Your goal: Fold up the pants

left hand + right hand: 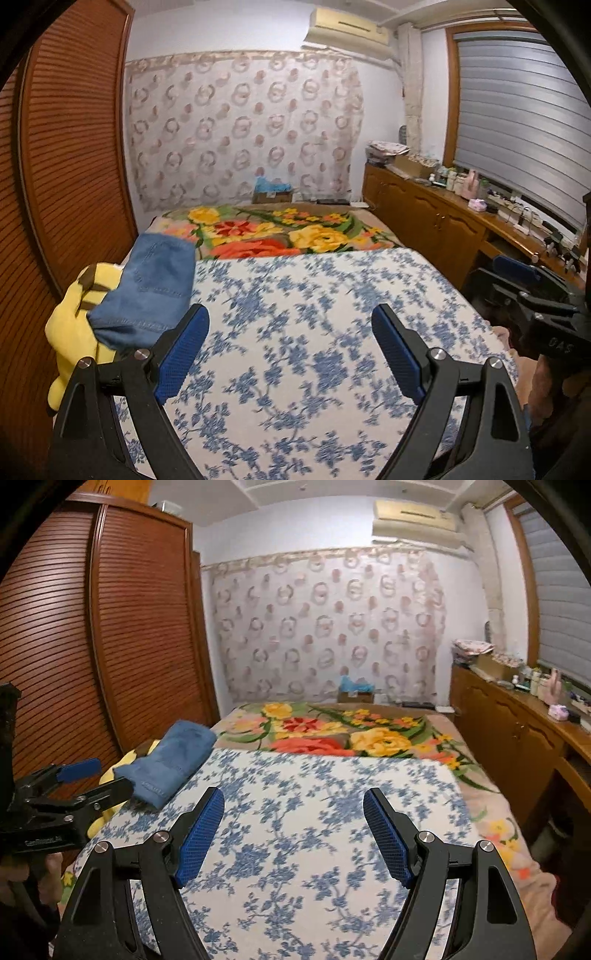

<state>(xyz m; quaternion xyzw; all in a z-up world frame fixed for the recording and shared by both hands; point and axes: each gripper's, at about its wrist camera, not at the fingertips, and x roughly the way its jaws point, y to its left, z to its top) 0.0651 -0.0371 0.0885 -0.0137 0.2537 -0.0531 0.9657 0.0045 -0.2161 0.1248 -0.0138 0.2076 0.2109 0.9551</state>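
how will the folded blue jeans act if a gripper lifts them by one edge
The folded jeans are soft denim, so they would probably sag and unfold. They look thick, so likely heavyish for cloth. Resting partly on the yellow cloth, they may drag it along.

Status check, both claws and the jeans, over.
Left claw open, empty. Right claw open, empty. Jeans folded, lying on yellow plush at bed's left edge. Nothing in the way.

Folded denim pants [147, 284], printed cotton bedsheet [314, 314], glossy slatted wood wardrobe [70, 147]
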